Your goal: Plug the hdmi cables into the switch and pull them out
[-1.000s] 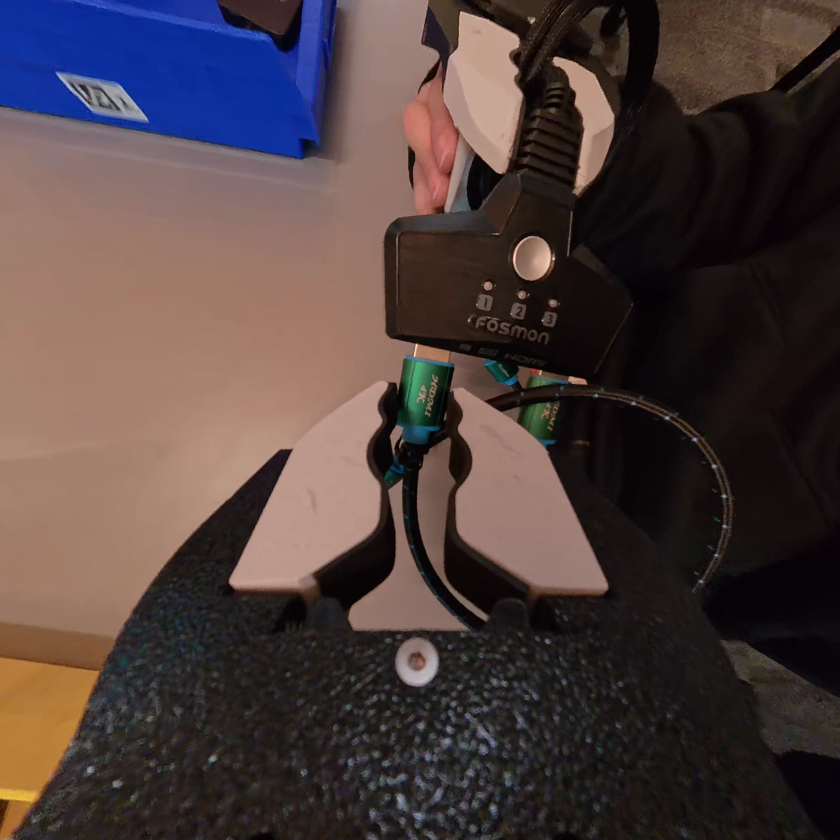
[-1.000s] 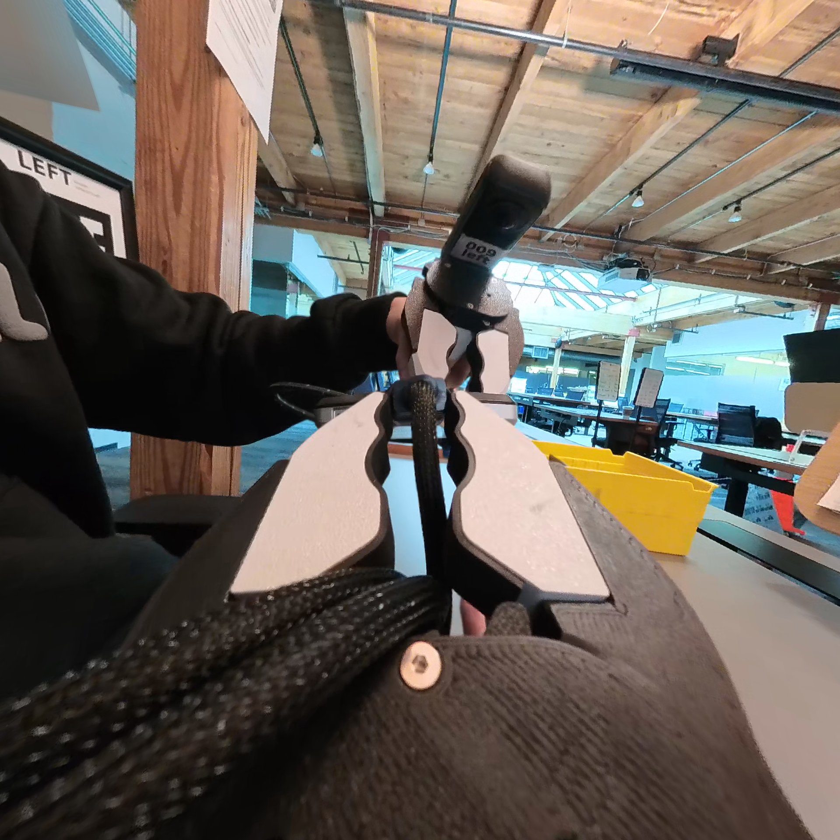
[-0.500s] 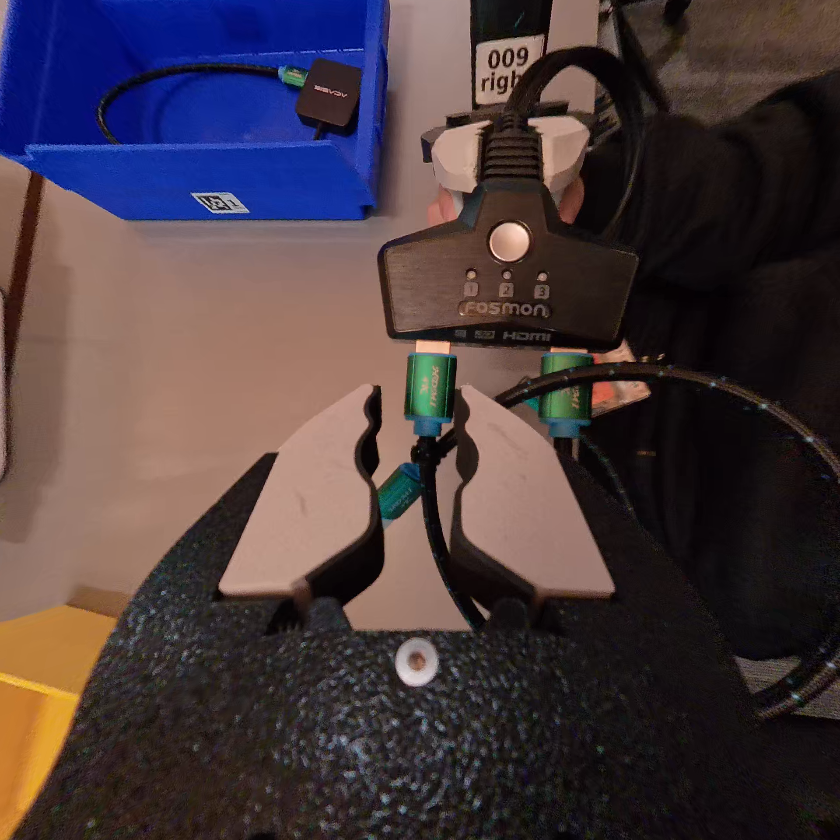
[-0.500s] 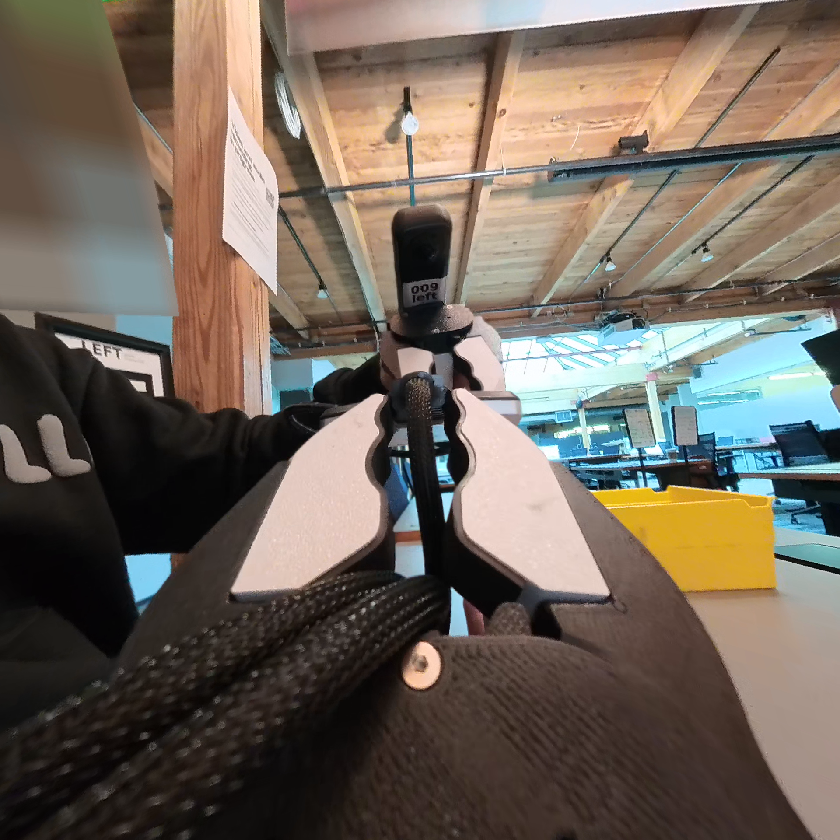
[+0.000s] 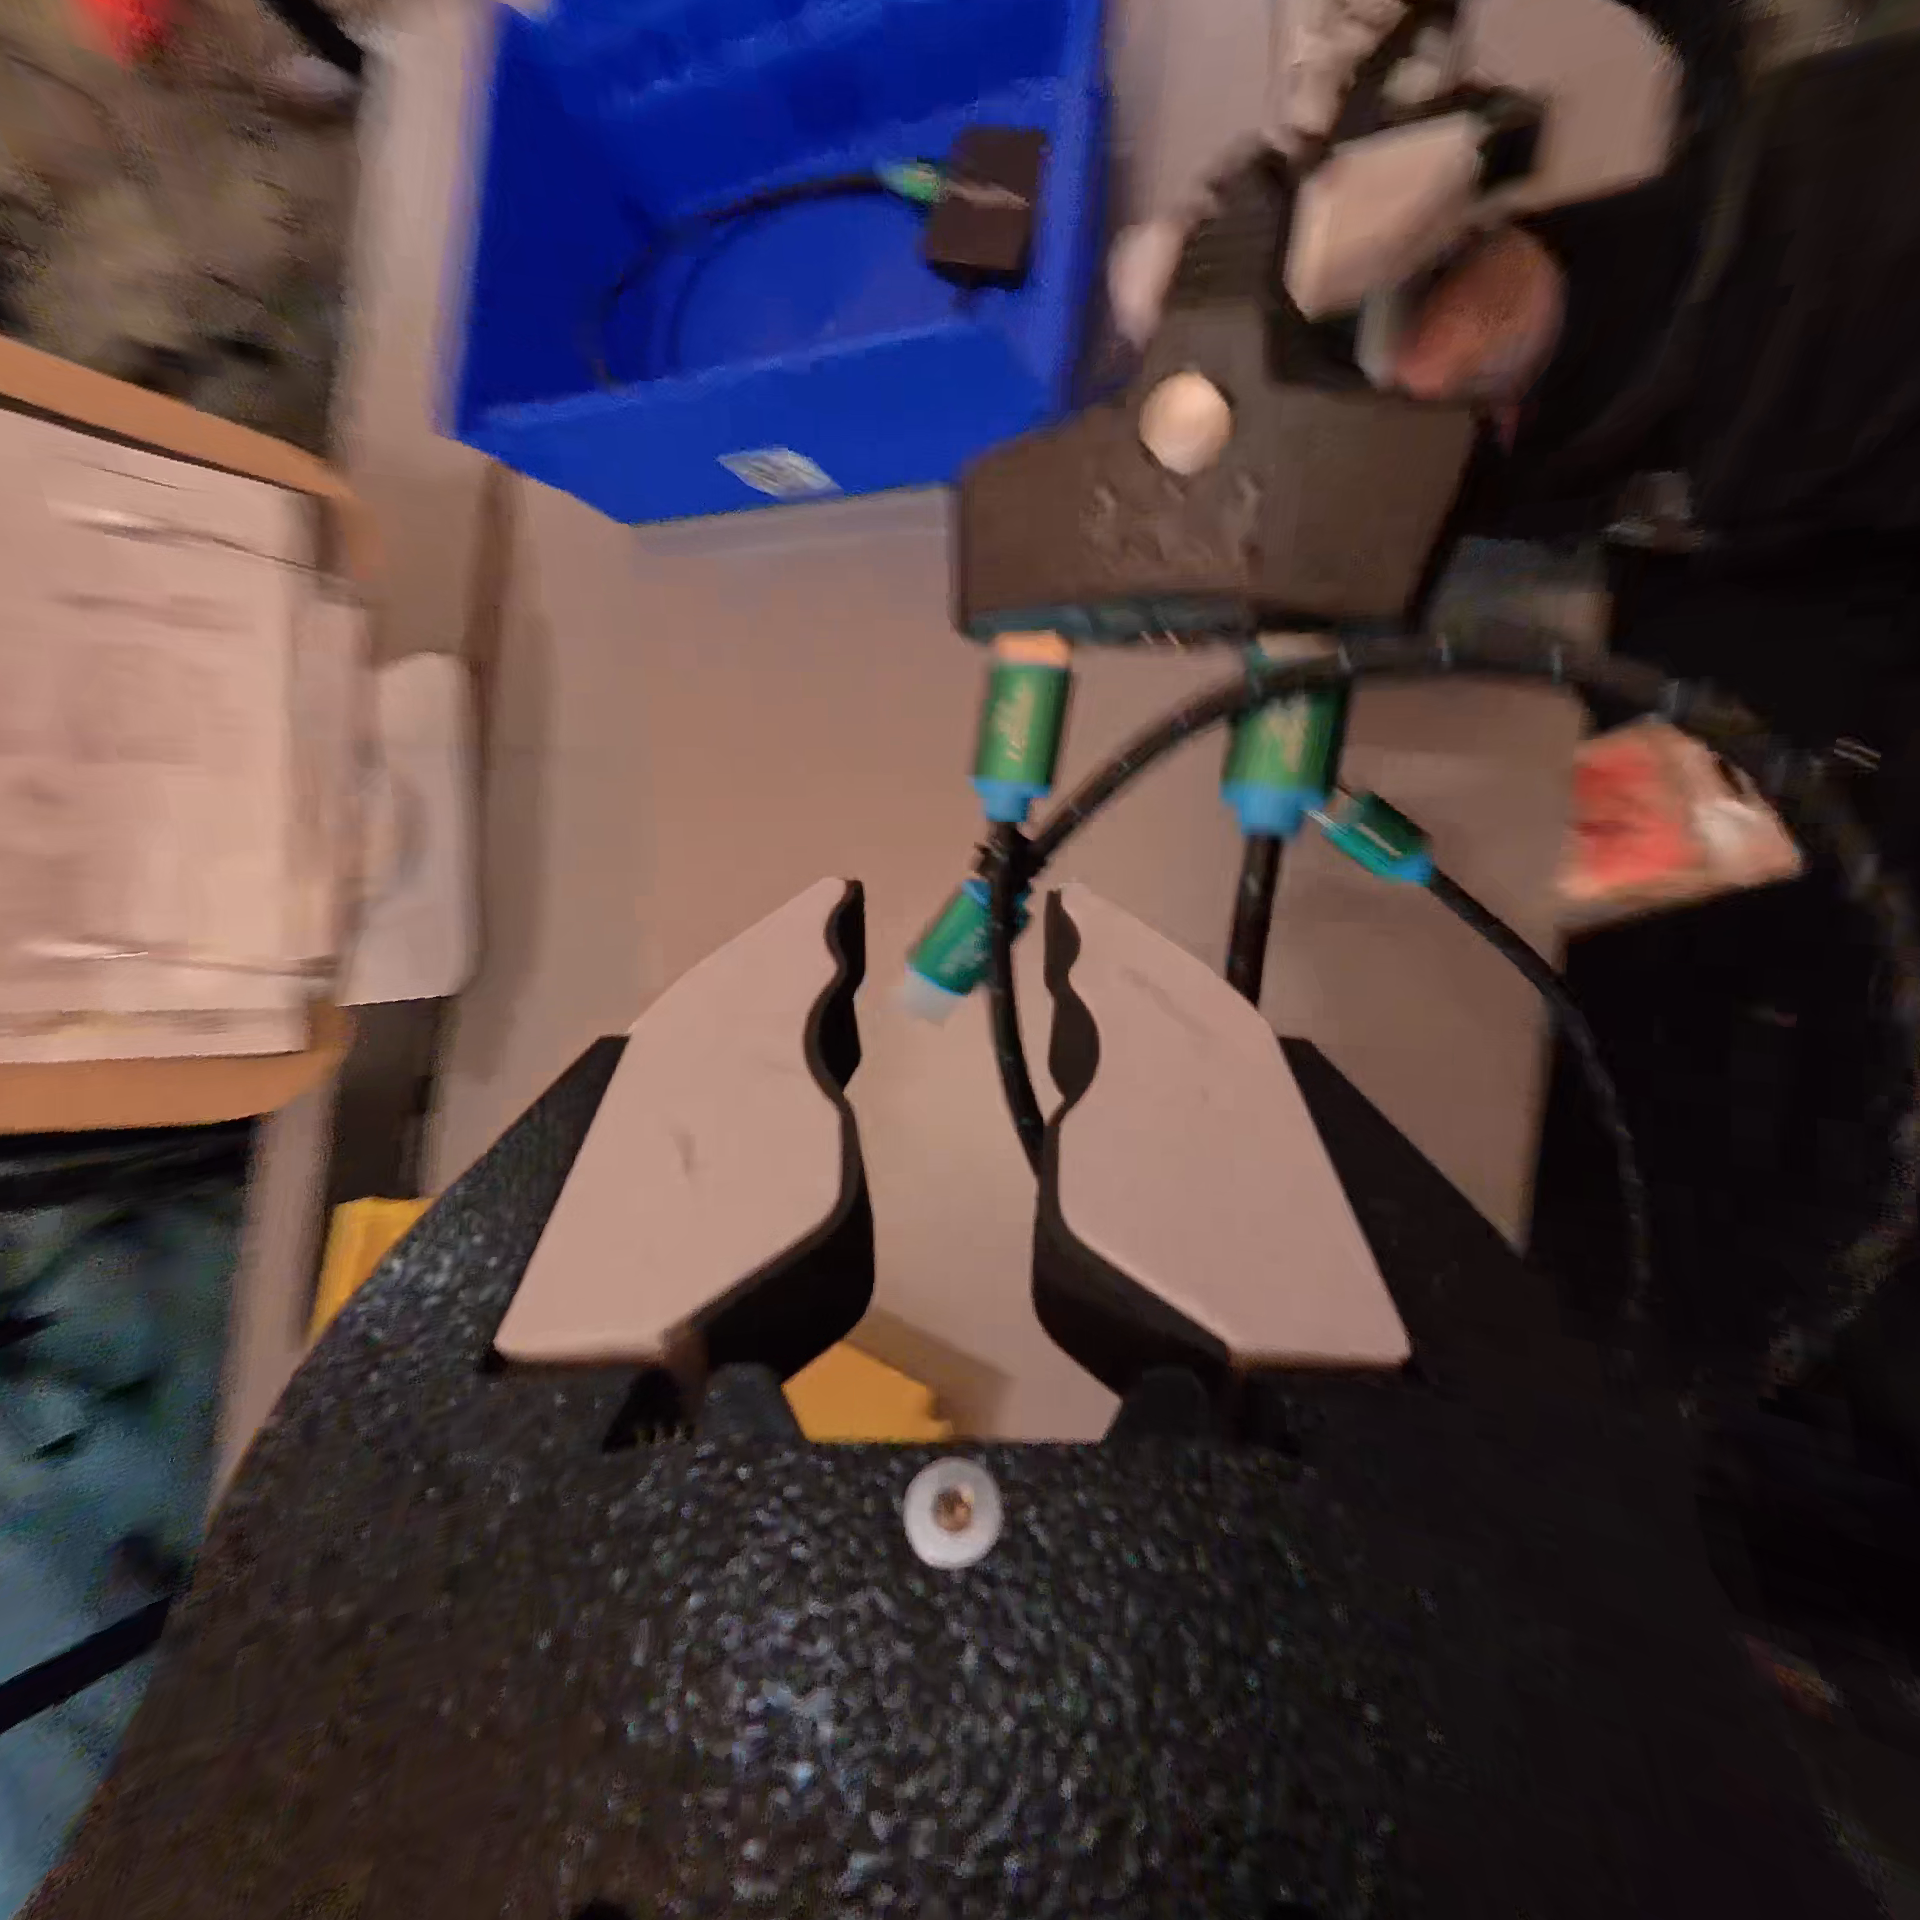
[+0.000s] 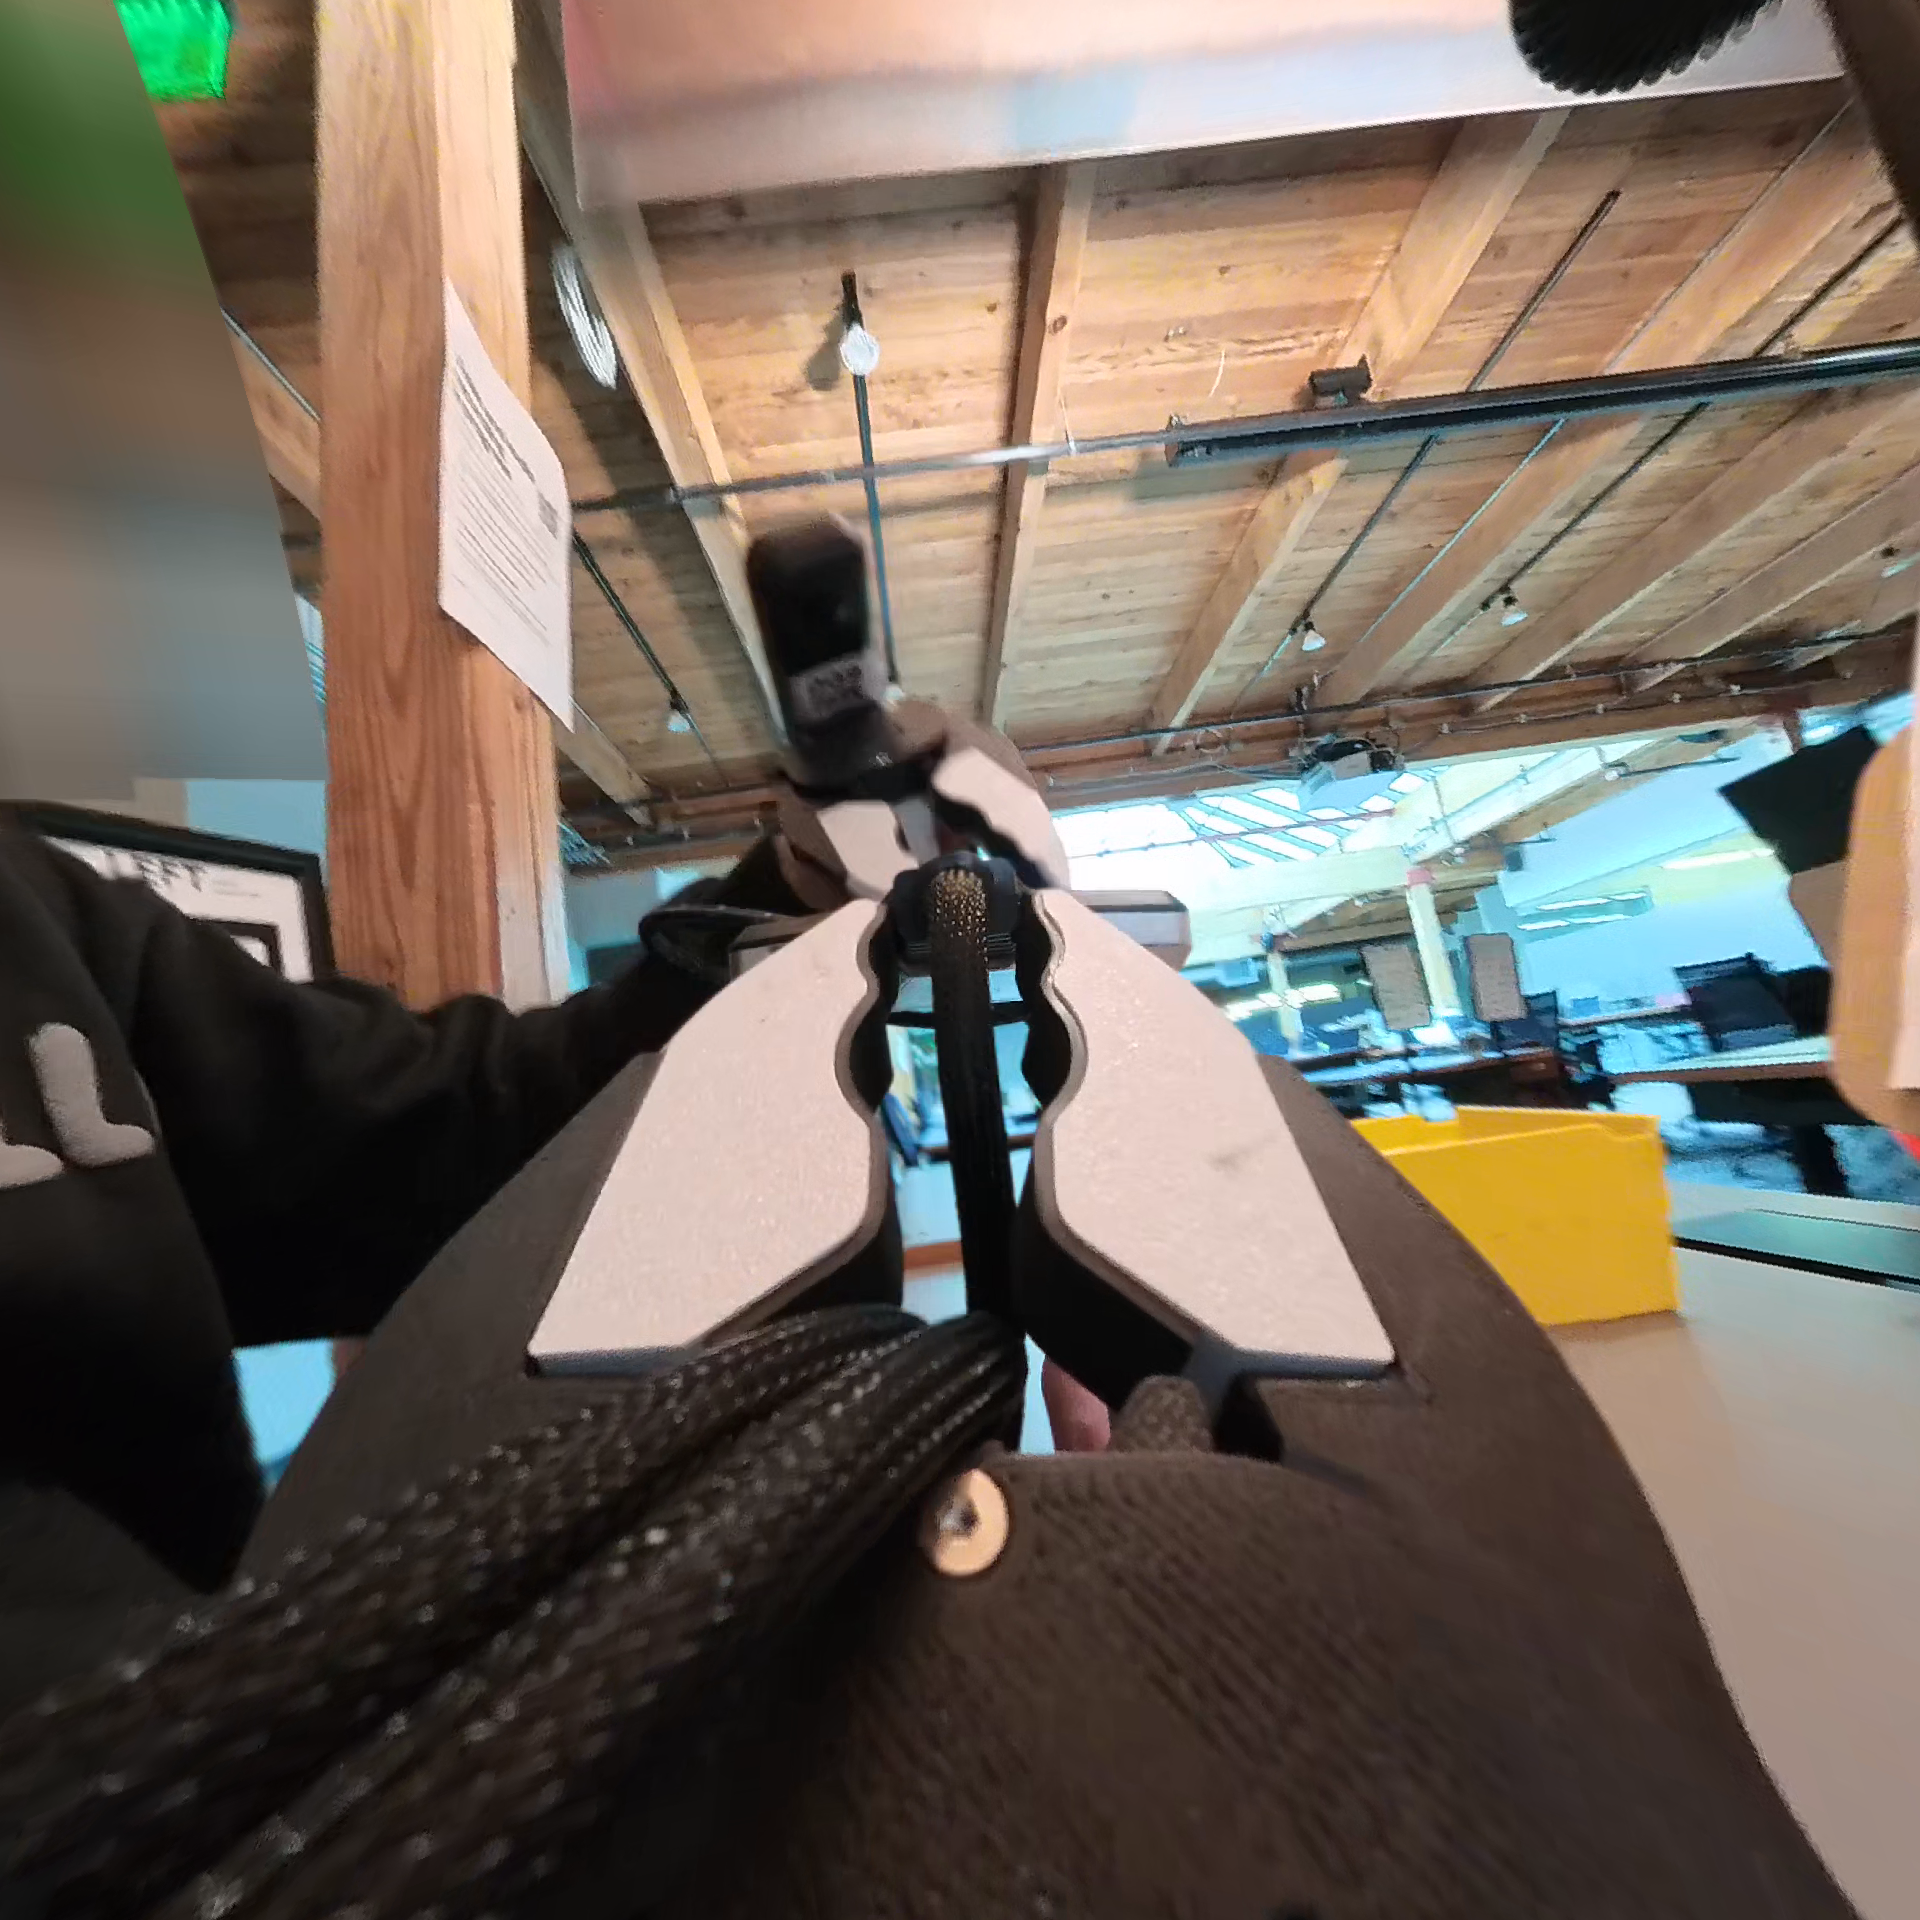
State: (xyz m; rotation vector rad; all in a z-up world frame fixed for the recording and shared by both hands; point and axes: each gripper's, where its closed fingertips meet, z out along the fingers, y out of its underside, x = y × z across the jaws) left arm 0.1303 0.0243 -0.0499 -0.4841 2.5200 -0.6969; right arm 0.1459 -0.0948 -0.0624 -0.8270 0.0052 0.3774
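Observation:
The black HDMI switch (image 5: 1195, 520) hangs in the air above the grey table (image 5: 675, 727). My right gripper (image 5: 1262, 244) is shut on the switch's braided cable at its strain relief (image 6: 956, 914). Two green plugs sit in the switch's ports: the left plug (image 5: 1018, 727), with a strip of gold metal showing, and the right plug (image 5: 1283, 758). My left gripper (image 5: 951, 914) is open and empty, a short way below the left plug; its cable (image 5: 1008, 1039) runs between the fingers. A loose green plug (image 5: 951, 951) lies lower, and a teal plug (image 5: 1377, 831) lies to the right. The left wrist view is blurred.
A blue bin (image 5: 727, 436) at the back holds a small black box (image 5: 982, 208) with a cable. A pale cardboard box (image 5: 156, 779) stands left. A yellow bin (image 6: 1527, 1195) sits on the table. A red-and-white packet (image 5: 1662, 821) lies right. The person's black sleeve (image 6: 364, 1122) is on the left.
My left gripper has let go of the left green plug, opened wider and drawn back from the switch. The right gripper keeps its hold on the switch's cable; the switch tilted and shifted up-right.

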